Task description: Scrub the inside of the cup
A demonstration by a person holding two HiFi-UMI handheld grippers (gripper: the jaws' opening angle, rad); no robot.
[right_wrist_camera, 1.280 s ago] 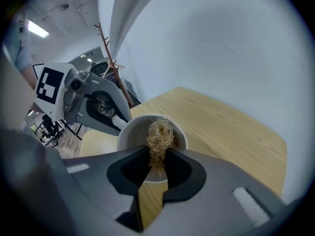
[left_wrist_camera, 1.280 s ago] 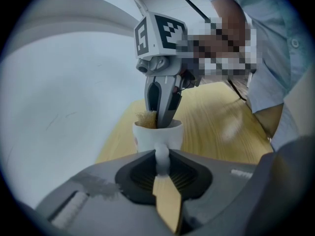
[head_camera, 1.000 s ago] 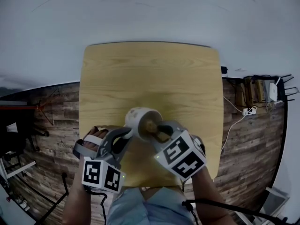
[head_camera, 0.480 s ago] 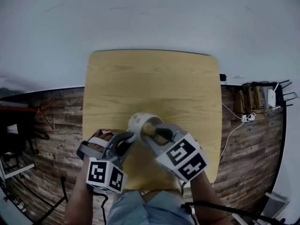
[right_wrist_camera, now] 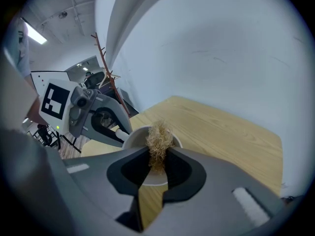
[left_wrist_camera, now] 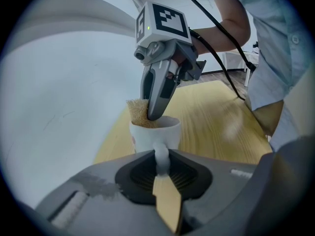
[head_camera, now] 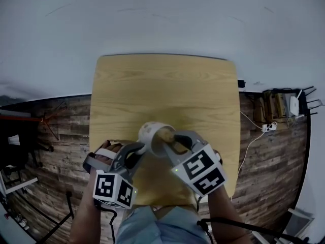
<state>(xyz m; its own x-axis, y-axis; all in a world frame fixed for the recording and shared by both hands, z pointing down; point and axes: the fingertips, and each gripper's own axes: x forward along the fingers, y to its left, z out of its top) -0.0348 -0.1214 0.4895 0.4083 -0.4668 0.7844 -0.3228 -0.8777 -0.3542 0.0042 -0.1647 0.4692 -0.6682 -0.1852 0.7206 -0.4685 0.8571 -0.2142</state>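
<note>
A white cup (head_camera: 152, 134) is held tilted above the near part of the wooden table (head_camera: 162, 85). My left gripper (head_camera: 141, 147) is shut on the cup's handle (left_wrist_camera: 161, 157), which stands between its jaws, with the cup body (left_wrist_camera: 153, 135) just beyond. My right gripper (head_camera: 170, 139) is shut on a tan fibrous scrubber (right_wrist_camera: 158, 142). The scrubber (left_wrist_camera: 138, 113) sits in the cup's mouth against the rim (right_wrist_camera: 132, 134). In the left gripper view the right gripper (left_wrist_camera: 156, 100) reaches down into the cup from above. The cup's bottom is hidden.
The table stands on a dark plank floor. Cables and a power strip (head_camera: 267, 121) lie on the floor to the right, by a low rack (head_camera: 284, 98). A thin coat stand (right_wrist_camera: 104, 65) rises behind the left gripper. The person's torso (left_wrist_camera: 280, 58) is close at the right.
The head view has tilted, so the table sits lower in frame. The right gripper with the scrubber has shifted a little at the cup's mouth. The left gripper's hold on the handle is unchanged.
</note>
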